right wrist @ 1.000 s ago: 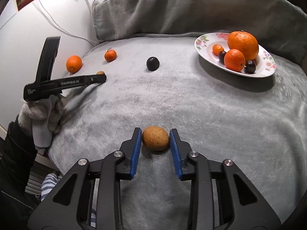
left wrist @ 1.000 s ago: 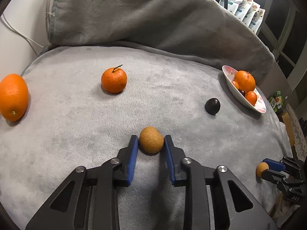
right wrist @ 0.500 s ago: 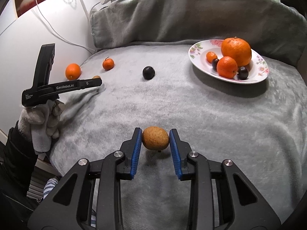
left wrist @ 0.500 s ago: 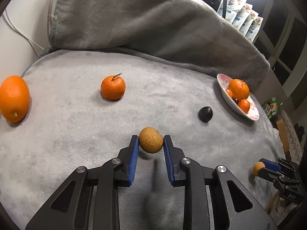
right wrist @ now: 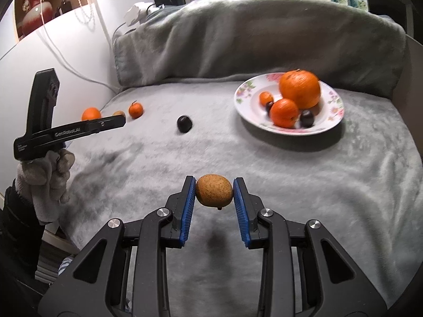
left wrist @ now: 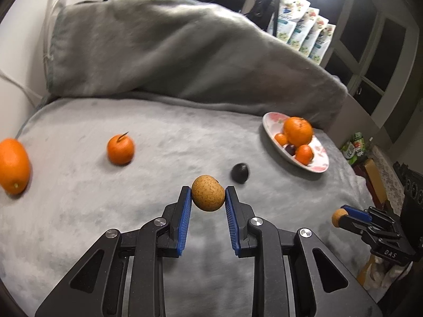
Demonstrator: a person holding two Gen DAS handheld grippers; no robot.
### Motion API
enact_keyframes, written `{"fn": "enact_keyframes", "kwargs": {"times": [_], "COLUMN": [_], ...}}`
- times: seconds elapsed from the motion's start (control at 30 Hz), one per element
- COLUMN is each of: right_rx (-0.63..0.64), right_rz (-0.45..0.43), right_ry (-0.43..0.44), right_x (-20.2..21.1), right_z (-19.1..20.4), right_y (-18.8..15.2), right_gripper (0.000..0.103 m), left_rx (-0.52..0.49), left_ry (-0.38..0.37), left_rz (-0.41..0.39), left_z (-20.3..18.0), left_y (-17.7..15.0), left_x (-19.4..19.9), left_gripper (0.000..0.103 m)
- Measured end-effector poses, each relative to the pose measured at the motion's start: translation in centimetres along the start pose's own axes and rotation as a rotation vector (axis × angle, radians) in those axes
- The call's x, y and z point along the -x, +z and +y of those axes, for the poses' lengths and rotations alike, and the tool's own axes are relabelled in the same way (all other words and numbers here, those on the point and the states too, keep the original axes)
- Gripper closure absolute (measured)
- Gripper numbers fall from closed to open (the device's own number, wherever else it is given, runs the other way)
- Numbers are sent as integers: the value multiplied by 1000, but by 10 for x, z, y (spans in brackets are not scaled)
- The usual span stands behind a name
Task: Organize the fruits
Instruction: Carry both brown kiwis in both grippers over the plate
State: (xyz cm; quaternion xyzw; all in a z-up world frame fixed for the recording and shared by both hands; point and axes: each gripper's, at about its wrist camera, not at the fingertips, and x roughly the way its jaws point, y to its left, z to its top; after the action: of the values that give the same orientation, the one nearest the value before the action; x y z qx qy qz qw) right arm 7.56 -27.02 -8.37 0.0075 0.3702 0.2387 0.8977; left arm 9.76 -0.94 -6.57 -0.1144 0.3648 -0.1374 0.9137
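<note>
Setting: grey plush blanket [right wrist: 304,174] draped over a seat-like surface w/ raised back; white wall and cables to one side, dark windows and a row of printed pouches [left wrist: 304,34] behind.

Items, loose on blanket:
- large orange [left wrist: 13,166], far side, near blanket edge.
- tangerine w/ stem [left wrist: 120,149], well apart from plate.
- dark plum [right wrist: 184,124], between tangerine and plate.

Items, on floral plate [right wrist: 333,121]: one big orange, two smaller tangerines, dark plums. Count of plums unclear, blurred.

Items, held:
- left hand-held gripper [left wrist: 208,198]: blue pads pinching a brown speckled fruit [left wrist: 208,196] (longan-like, exact kind uncertain), clear of the blanket, no contact below.
- right hand-held gripper [right wrist: 214,190]: pinching a second brown speckled fruit [right wrist: 214,190], also in the air, shadow on blanket beneath.
- gloved hand [right wrist: 45,174] carries the left unit in right-wrist view.

Step in hand (est.): carry both small fruits to plate, approx. mid-task; three loose pcs left.

Handling notes: keep pinch steady, no extra squeeze, since thin shell may crack. Bring grippers in one at a time to avoid a clash over the plate. Lower into bare plate area near the rim, not atop the big orange. Release low so the round fruit doesn't roll off. Keep clear of the plum en route.
</note>
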Motion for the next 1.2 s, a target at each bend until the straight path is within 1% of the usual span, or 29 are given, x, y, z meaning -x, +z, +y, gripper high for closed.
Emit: {"fn": "enact_keyframes", "kwargs": {"times": [0.27,0.53,0.87,1.2], "right_rx": [-28,-68,-88,-121], "right_rz": [-60,-119,-144,-146], "right_ry": [-57,-109,-151,-176], "right_x": [14,25,23,10], "right_z": [-25,-53,-79,-103], "right_y": [15,31,48,58], "right_gripper": [72,72,72,72], "left_rx": [-31,-63,-94,-110], "left_ry": [-47,-78,-118,-138], "left_rz": [-21,-34,-35,-21], "left_z": [-23,-44,-68,-80], "left_y": [14,30,46,56], "left_x": [-5,-14,-33,-49], "left_gripper": [79,79,79,79]}}
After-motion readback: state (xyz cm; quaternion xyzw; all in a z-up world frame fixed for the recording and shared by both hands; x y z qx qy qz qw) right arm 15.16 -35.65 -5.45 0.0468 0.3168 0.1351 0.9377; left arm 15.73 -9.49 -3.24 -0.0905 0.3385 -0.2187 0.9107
